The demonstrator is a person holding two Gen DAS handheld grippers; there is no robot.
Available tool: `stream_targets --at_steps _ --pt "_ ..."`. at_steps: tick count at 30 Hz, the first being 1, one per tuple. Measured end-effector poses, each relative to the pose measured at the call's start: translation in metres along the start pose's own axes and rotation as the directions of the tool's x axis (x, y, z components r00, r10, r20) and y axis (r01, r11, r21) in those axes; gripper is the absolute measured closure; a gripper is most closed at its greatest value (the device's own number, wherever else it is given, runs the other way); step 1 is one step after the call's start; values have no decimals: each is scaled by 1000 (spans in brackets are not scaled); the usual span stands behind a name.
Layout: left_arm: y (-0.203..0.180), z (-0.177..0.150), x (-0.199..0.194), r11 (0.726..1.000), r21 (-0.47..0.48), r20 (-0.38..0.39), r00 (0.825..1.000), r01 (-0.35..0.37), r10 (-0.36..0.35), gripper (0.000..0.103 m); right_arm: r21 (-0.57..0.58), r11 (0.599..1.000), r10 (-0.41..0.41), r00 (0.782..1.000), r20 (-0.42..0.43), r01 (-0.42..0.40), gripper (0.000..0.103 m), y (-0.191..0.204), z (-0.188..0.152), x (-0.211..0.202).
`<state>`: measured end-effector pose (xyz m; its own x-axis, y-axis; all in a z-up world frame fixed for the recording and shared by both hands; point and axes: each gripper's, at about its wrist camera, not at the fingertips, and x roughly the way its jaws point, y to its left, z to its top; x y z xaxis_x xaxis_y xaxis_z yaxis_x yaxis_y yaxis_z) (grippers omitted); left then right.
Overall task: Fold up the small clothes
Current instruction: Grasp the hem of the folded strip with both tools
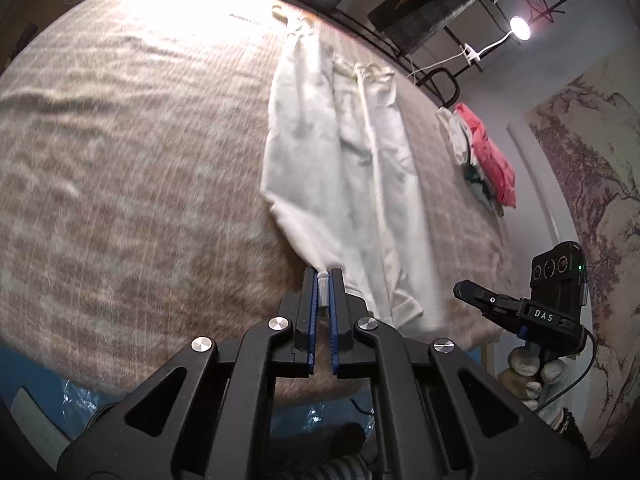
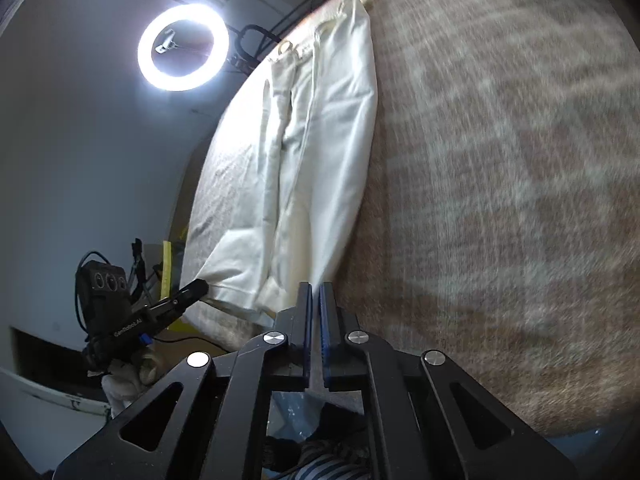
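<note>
White trousers (image 1: 340,168) lie stretched out on a beige blanket (image 1: 132,168), waistband far, leg cuffs near. My left gripper (image 1: 323,276) is shut on one cuff of the trousers. My right gripper (image 2: 315,288) is shut on the other cuff edge of the trousers (image 2: 316,152). Each gripper shows in the other's view: the right gripper (image 1: 464,290) beside the blanket's near edge, the left gripper (image 2: 198,286) touching the left cuff.
A pile of clothes with a pink garment (image 1: 490,156) lies at the blanket's right edge. A ring light (image 2: 183,46) glows behind the bed. A small lamp (image 1: 520,28) and dark rack stand at the far side.
</note>
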<state>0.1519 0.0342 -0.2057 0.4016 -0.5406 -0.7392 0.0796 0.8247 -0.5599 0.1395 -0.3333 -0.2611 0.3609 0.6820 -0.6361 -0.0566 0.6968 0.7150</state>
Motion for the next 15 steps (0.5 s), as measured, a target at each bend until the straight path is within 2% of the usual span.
stream_targets --at_steps 3,6,8,9,11,15 --pt "-6 9 1 1000 12 11 1000 -2 2 100 -5 1000 2 1000 30 -2 101 3 13 -5" --pt "-8 9 4 1000 29 1 1000 -11 11 100 -56 996 -60 997 51 63 101 9 15 -8" --pt "-6 4 8 999 30 -14 1000 -14 14 100 -85 992 -87 996 25 89 99 11 12 -6" --pt "-4 0 9 1000 22 -23 1000 -14 15 100 -82 993 -87 996 3 87 95 9 10 -4" --pt "4 -8 12 1000 4 -47 999 -14 15 100 -76 994 -85 996 -28 83 70 4 4 5" --pt "14 -22 13 998 23 -75 996 -54 56 100 -40 998 -57 993 -100 53 70 -6 -5 23"
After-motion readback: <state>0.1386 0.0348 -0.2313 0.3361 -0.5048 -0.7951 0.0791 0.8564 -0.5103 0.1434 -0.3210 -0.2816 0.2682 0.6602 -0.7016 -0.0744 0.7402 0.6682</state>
